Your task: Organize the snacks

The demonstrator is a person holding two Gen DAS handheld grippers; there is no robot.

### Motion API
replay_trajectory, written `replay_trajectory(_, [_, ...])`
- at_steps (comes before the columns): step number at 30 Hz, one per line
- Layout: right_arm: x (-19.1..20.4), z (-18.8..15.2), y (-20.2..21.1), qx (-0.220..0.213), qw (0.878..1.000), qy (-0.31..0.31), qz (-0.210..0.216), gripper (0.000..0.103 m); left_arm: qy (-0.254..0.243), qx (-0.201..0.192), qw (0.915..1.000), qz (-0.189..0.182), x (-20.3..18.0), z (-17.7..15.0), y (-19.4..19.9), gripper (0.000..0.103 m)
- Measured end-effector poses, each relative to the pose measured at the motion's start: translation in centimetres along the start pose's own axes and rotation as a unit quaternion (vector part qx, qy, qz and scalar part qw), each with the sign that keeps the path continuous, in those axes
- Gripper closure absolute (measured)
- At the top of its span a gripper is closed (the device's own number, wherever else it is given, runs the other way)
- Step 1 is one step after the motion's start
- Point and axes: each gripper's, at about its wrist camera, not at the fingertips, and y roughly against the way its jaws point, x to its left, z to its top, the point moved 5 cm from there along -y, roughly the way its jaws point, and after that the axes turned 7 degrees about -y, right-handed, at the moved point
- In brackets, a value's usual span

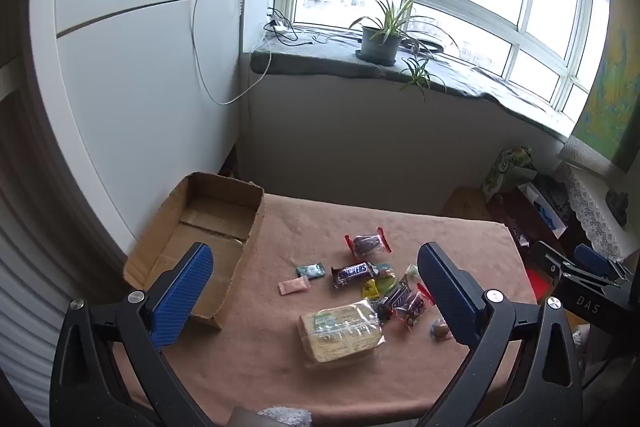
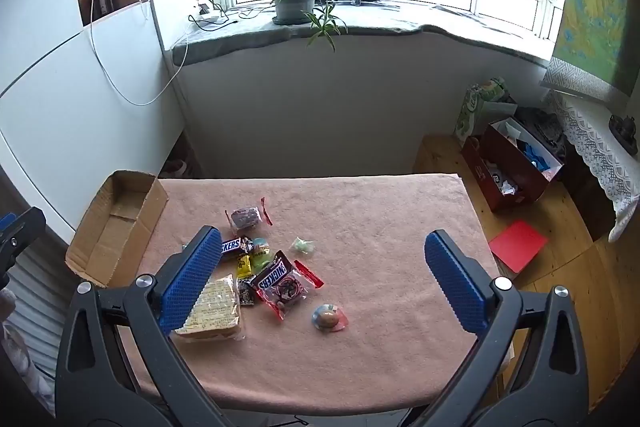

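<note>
None of the wrapped snacks [image 2: 260,267] sit in the shallow brown cardboard box [image 2: 116,223] at left yet; both the left gripper [image 1: 316,291] and the right gripper [image 2: 322,279] gape wide, holding nothing.

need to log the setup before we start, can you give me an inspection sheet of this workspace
Surface: table under a pink cloth.
Job's things: cardboard box at the left edge, nothing seen inside; snacks loose in a pile on the cloth, among them a Snickers bar, a cracker pack and a round wrapped candy lying apart.
Clutter: nothing seen on the table besides the snacks.
Grippers: left gripper and right gripper both open, holding nothing, above the near edge.
Cables: white cord hanging down the left wall; dark leads on the windowsill.
Surroundings: potted plant on the sill, open red box on the wooden floor.
</note>
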Motion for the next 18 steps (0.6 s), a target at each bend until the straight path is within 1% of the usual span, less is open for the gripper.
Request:
replay_trajectory(6, [0.15, 0.03, -0.28, 0.002, 1.000, 0.000, -0.002, 0.000, -0.005, 0.005, 0.9999, -0.008, 0.08, -0.12, -0.31, 0.001])
replay_trajectory(8, [0.23, 0.07, -0.28, 0.002, 1.000, -0.001, -0.003, 0.000, -0.003, 0.006, 1.0000, -0.004, -0.05, -0.15, -0.28, 0.001])
replay_trajectory(13, [0.34, 0.07, -0.40, 0.002, 1.000, 0.000, -0.001, 0.000, -0.003, 0.004, 1.0000, -0.005, -0.12, -0.48, -0.56, 0.001])
replay_trajectory(14, [0.38, 0.07, -0.38, 0.003, 1.000, 0.000, -0.001, 0.000, -0.003, 0.007, 1.0000, -0.004, -0.27, 0.02, -0.47, 0.001])
replay_trajectory(18, [0.44, 0.11, -0.44, 0.003, 1.000, 0.002, 0.000, 0.000, -0.001, 0.006, 1.0000, -0.005, -0.39, 0.12, -0.39, 0.001])
